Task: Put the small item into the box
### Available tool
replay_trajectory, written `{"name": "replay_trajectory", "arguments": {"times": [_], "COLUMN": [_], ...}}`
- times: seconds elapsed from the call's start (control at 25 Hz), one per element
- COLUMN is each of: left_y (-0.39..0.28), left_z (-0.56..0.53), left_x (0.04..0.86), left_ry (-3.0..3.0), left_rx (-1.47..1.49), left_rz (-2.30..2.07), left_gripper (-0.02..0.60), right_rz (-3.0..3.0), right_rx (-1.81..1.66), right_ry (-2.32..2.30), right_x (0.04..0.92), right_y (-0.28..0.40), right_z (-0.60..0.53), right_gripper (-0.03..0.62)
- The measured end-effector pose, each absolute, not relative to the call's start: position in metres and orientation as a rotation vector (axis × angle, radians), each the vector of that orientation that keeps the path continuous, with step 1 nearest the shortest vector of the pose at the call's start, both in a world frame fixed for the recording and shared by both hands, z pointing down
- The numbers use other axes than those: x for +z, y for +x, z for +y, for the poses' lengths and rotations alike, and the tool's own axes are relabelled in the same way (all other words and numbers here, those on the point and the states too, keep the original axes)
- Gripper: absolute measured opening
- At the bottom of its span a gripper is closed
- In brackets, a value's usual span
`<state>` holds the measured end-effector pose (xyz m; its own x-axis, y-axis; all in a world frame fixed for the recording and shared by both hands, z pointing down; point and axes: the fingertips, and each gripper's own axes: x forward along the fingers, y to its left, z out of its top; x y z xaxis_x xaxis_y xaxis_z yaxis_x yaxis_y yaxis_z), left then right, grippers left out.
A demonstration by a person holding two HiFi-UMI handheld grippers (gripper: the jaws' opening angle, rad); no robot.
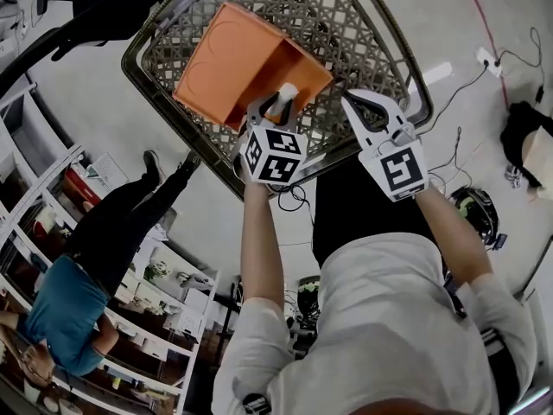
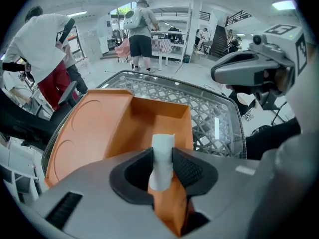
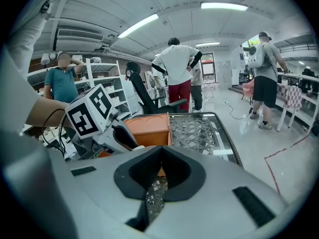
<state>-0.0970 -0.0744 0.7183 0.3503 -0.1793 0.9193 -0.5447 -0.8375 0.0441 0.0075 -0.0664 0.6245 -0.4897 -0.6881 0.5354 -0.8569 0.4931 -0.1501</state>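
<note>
Left tongs (image 1: 275, 109) pinch white item (image 2: 162, 156) over orange box (image 2: 99, 128) on lattice table (image 2: 214, 113); right tongs (image 3: 160, 156) closed.

No words or numbers are showing legibly. The marker cube (image 1: 275, 156) on the left hand-held gripper (image 1: 281, 104) and the one on the right hand-held gripper (image 1: 361, 106) are displaying only black-and-white square code patterns.

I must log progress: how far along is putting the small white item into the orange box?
Done: the left gripper grips the small white item. In hand: it hangs at the near edge of the open orange box. Remaining: release it inside. The right gripper is shut, empty.
</note>
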Motion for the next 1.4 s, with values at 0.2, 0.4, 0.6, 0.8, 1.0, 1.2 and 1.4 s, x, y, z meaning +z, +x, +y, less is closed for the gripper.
{"name": "replay_trajectory", "arguments": {"times": [0.2, 0.4, 0.6, 0.8, 1.0, 1.2, 1.4], "left_y": [-0.096, -0.094, -0.091, -0.089, -0.088, -0.089, -0.087], "left_z": [-0.073, -0.074, -0.073, -0.075, -0.076, -0.075, -0.075], "left_x": [0.725, 0.731, 0.735, 0.738, 0.743, 0.743, 0.744], "left_ry": [2.263, 2.256, 2.244, 2.255, 2.261, 2.259, 2.265], "left_rx": [1.488, 1.5, 1.488, 1.497, 1.503, 1.499, 1.47], "left_rz": [-0.617, -0.591, -0.576, -0.558, -0.54, -0.532, -0.531], "left_gripper": [0.121, 0.121, 0.121, 0.121, 0.121, 0.121, 0.121], "right_rz": [-2.325, -2.315, -2.307, -2.309, -2.293, -2.289, -2.285], "right_rx": [0.58, 0.584, 0.597, 0.603, 0.616, 0.617, 0.605], "right_ry": [1.271, 1.284, 1.297, 1.302, 1.317, 1.329, 1.324], "right_x": [0.628, 0.632, 0.634, 0.636, 0.64, 0.637, 0.633], "right_y": [0.008, 0.013, 0.014, 0.013, 0.016, 0.015, 0.015], "right_z": [-0.064, -0.065, -0.063, -0.063, -0.062, -0.061, -0.062], "right_gripper": [0.003, 0.003, 0.003, 0.003, 0.003, 0.003, 0.003]}}
